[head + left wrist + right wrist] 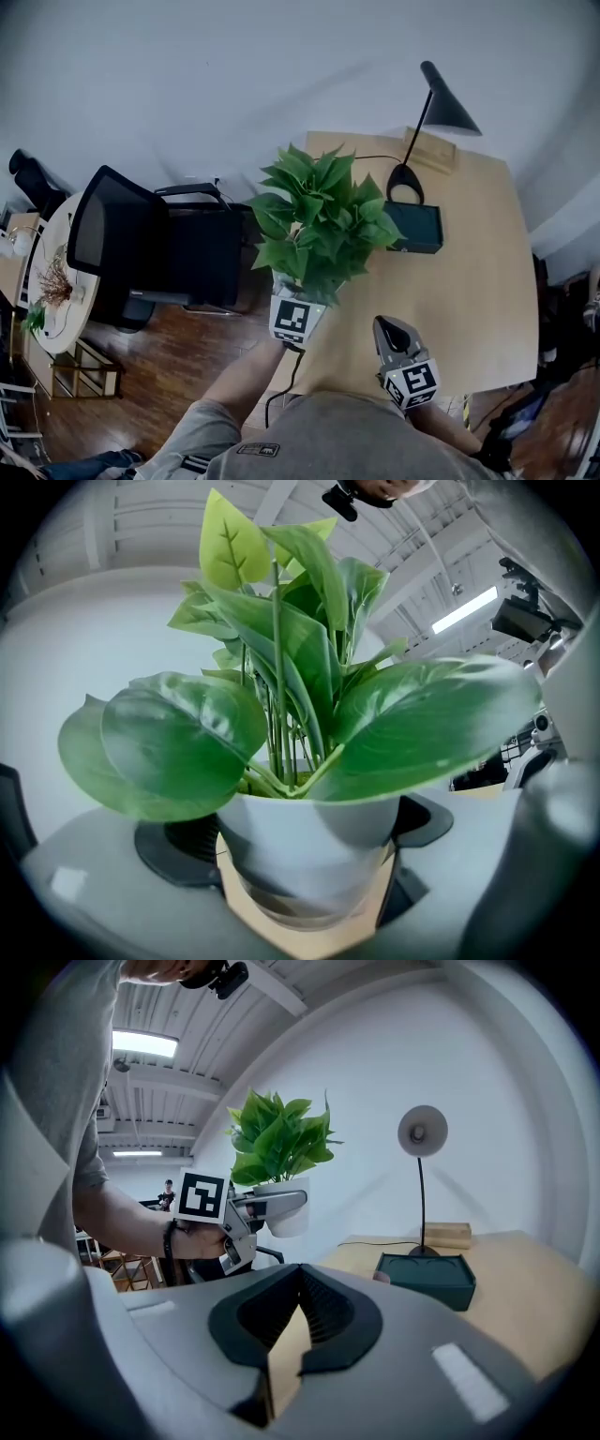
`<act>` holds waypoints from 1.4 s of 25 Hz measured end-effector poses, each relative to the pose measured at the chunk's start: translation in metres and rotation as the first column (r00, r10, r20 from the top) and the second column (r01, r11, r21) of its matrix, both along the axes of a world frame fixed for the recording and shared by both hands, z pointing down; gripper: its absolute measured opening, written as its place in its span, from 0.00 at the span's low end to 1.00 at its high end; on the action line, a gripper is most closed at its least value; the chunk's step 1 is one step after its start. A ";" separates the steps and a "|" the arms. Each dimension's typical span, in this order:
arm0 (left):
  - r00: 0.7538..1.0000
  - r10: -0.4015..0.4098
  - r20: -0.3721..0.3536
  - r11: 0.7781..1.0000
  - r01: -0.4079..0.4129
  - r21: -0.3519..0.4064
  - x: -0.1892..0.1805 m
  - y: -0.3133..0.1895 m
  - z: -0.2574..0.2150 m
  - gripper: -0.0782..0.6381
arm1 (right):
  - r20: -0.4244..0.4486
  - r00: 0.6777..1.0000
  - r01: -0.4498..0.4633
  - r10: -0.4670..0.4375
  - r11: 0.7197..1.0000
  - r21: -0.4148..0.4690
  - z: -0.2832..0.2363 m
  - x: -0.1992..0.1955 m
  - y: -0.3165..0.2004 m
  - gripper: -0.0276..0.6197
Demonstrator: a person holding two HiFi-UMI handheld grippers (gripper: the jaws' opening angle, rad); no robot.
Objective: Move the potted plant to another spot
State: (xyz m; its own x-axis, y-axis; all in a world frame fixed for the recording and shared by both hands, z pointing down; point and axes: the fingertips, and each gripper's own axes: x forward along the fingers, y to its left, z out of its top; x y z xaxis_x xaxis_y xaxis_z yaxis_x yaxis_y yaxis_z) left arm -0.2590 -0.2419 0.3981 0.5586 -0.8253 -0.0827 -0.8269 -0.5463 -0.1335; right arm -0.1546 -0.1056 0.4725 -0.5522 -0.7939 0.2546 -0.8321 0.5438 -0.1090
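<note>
The potted plant [319, 220] has broad glossy green leaves [178, 742] on slender upright stems, set in a plain white tapered pot [309, 841]; it stands upright; the pot is clamped between the jaws of the left gripper [286, 1204]; it is held in the air, clear of the wooden table [469, 281], over that table's left edge.

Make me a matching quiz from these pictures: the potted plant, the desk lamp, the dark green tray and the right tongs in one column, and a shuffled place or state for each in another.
1. potted plant
2. desk lamp
3. dark green tray
4. right tongs

A. shut, nothing between them
B. flat on the table, by the lamp's base
C. held off the table by the left tongs
D. upright at the table's far edge

Pairs: 1-C, 2-D, 3-B, 4-A.
</note>
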 end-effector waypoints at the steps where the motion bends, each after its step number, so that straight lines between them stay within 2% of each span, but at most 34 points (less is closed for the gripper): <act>1: 1.000 0.004 0.000 1.000 -0.004 0.004 0.002 0.002 -0.003 0.84 | 0.001 1.000 -0.004 0.004 1.000 0.006 -0.001 0.002 0.002 0.05; 12: 0.997 0.080 -0.002 0.997 -0.080 0.001 0.018 0.014 -0.006 0.84 | -0.003 0.993 -0.114 0.115 0.993 0.039 -0.015 0.020 0.012 0.05; 21: 0.984 0.178 -0.008 0.984 -0.178 -0.008 0.067 0.021 0.003 0.84 | -0.006 0.975 -0.223 0.224 0.973 0.056 -0.018 0.055 0.024 0.05; 25: 0.984 0.177 -0.002 0.984 -0.177 -0.004 0.097 0.024 0.001 0.84 | 0.001 0.972 -0.233 0.233 0.970 0.067 -0.020 0.087 0.023 0.05; 30: 0.993 0.122 0.004 0.993 -0.122 0.007 0.140 0.026 -0.005 0.84 | 0.019 0.983 -0.186 0.185 0.979 0.088 -0.024 0.138 0.020 0.05; 35: 1.000 0.021 0.010 1.000 -0.021 0.008 0.222 0.038 -0.004 0.84 | 0.027 0.995 -0.096 0.094 0.991 0.096 -0.023 0.234 0.022 0.05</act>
State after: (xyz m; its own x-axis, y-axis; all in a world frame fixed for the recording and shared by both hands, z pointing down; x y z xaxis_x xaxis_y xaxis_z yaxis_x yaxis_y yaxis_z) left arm -0.0366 -0.2040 0.3940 0.5768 -0.8126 -0.0835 -0.8137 -0.5625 -0.1463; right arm 0.0792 -0.0832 0.4497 -0.4777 -0.8635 0.1617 -0.8785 0.4712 -0.0790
